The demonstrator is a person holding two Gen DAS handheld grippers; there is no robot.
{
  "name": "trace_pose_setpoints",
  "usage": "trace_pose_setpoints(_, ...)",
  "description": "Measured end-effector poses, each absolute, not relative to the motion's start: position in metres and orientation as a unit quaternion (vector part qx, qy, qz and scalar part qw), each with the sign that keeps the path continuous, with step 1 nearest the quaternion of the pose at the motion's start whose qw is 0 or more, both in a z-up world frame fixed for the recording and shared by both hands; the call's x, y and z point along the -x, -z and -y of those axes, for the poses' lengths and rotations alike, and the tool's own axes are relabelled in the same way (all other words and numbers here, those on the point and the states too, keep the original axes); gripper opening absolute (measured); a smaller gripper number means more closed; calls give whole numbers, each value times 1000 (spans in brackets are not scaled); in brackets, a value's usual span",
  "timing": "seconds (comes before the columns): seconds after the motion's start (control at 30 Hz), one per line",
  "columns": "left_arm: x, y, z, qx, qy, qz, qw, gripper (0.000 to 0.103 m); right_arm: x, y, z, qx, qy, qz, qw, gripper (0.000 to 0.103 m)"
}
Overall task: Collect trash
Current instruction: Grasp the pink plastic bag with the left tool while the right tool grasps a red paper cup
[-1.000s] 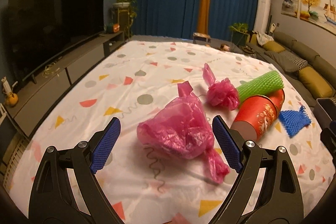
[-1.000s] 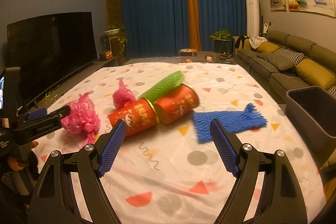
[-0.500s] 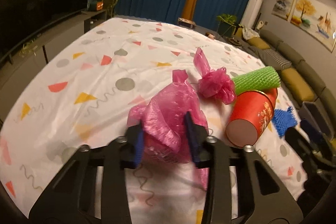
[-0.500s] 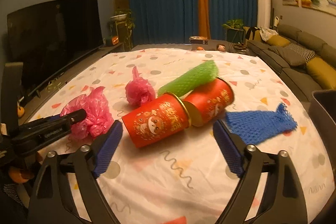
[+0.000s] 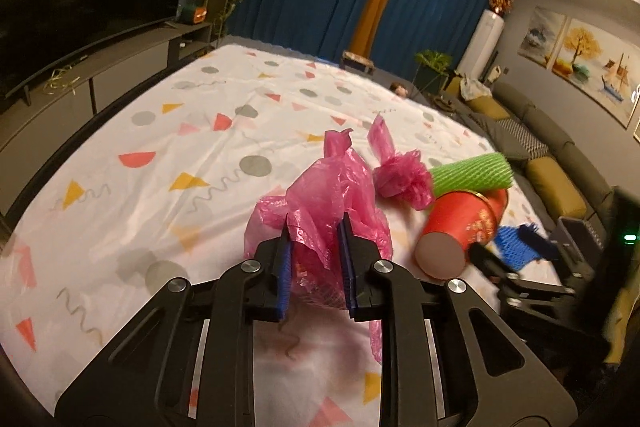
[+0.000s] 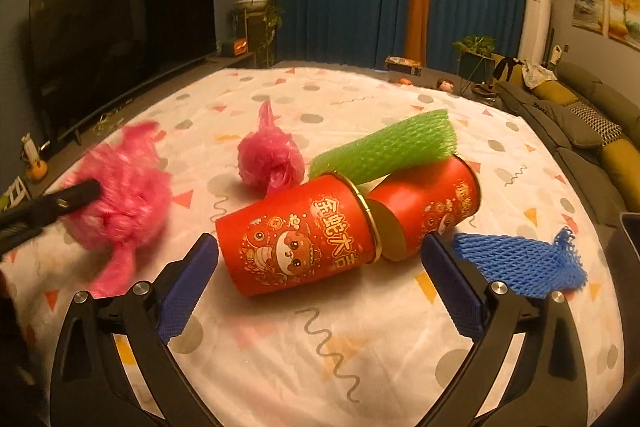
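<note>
Left gripper (image 5: 316, 259) clamps the pink bag (image 5: 320, 207)

The bag sits above the patterned sheet (image 5: 160, 155); the right gripper (image 6: 320, 275) is spread wide, empty, around the near red cup (image 6: 296, 235).

Two red cups (image 6: 304, 233) are lying btwn the right gripper (image 6: 320, 267) pads, w/ green foam net (image 6: 384, 147) resting on them (touching). Blue net (image 6: 520, 263) is crowding the right side; patterned cloth (image 5: 160, 155) to the left is lying open.
</note>
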State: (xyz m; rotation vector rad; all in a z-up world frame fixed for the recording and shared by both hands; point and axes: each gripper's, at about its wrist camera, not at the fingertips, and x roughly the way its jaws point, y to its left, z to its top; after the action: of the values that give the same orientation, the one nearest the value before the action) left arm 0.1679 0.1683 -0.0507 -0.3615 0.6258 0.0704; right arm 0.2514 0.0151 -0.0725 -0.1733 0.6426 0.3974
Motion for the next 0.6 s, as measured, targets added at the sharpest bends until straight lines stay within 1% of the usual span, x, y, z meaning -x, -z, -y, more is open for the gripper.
trace_pose_setpoints(0.17,-153,43,-165,181,-33,-295,938,20,-257,74,-19,92,-210,-317,920,97)
trace_pose_setpoints(0.6,-145,46,-153,177,-27,-305,935,20,-266,80,-25,103,-242,-331,906,97)
